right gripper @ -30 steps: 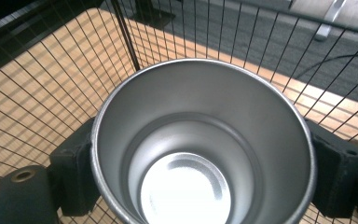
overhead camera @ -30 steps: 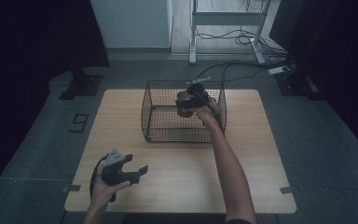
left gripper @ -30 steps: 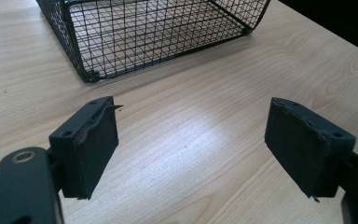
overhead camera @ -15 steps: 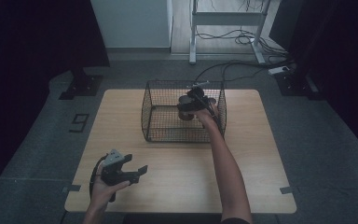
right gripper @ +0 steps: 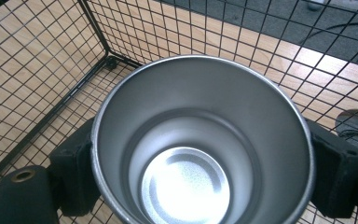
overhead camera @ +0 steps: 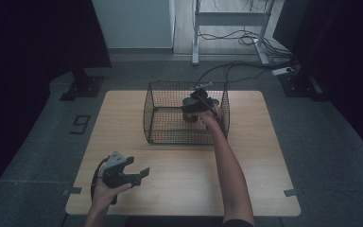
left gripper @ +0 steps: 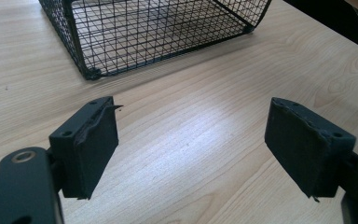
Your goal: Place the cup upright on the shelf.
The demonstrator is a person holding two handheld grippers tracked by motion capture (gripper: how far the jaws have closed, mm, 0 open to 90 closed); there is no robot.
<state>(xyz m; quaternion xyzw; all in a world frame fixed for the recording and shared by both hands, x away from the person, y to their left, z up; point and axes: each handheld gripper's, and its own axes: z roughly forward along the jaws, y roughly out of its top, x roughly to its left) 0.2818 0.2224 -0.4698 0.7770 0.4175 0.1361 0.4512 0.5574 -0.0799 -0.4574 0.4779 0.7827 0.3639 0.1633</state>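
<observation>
- Right gripper (overhead camera: 192, 109) clamps a steel cup (right gripper: 200, 144) by its sides, both pads pressed against the wall, mouth facing up.
- Cup sits inside the black wire basket (overhead camera: 157, 100), near its right wall.
- Left gripper (left gripper: 191, 154) hovers over the wooden table (overhead camera: 184, 179) with jaws spread wide, holding nothing, well apart from the basket.

Both forearms come in bare, no sleeves. The left gripper (overhead camera: 131, 173) is a black body with a grey three-cornered plate on top and a black cable looping behind the hand. Up close its jaws carry blocky black pads (left gripper: 95, 142), frayed at the edges, with a brass-coloured screw at the base. The right gripper (overhead camera: 194, 105) is black too.
</observation>
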